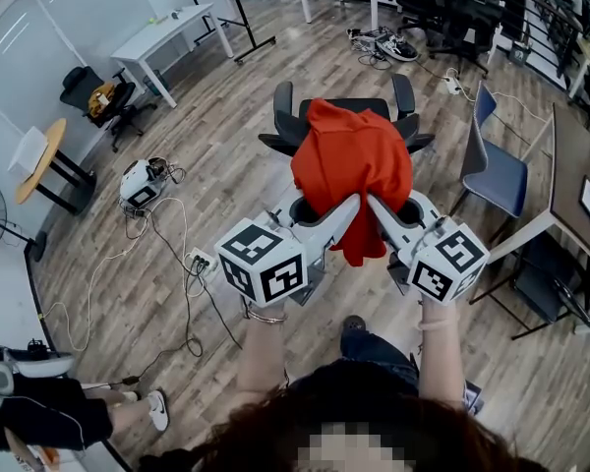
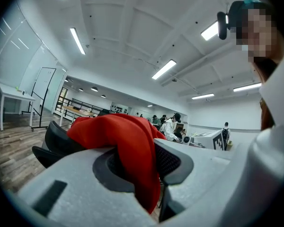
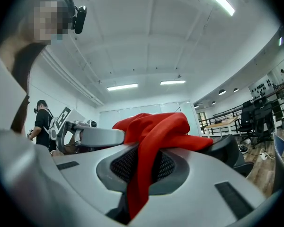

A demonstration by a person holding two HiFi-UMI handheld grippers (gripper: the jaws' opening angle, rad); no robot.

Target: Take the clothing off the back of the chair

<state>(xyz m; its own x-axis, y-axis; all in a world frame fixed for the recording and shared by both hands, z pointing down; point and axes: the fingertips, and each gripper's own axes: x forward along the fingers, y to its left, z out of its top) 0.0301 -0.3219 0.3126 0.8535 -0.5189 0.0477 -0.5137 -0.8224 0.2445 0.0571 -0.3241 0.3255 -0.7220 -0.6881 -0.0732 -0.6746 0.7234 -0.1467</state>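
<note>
A red garment (image 1: 354, 160) hangs bunched above a black office chair (image 1: 283, 106) in the head view, its far part still draped over the chair's back. My left gripper (image 1: 346, 209) is shut on the cloth's near left fold and my right gripper (image 1: 376, 206) on the near right fold, a tail of cloth dangling between them. In the left gripper view the garment (image 2: 128, 136) runs down between the pads of the left gripper (image 2: 149, 174), with the chair (image 2: 54, 136) behind. The right gripper view shows the garment (image 3: 161, 126) pinched in the right gripper (image 3: 142, 174).
A blue chair (image 1: 497, 165) and a dark table (image 1: 575, 165) stand to the right. A power strip with cables (image 1: 197, 259) and a white device (image 1: 138, 180) lie on the wooden floor at the left. A white table (image 1: 167, 32) stands farther back. A person (image 1: 39, 411) is at the lower left.
</note>
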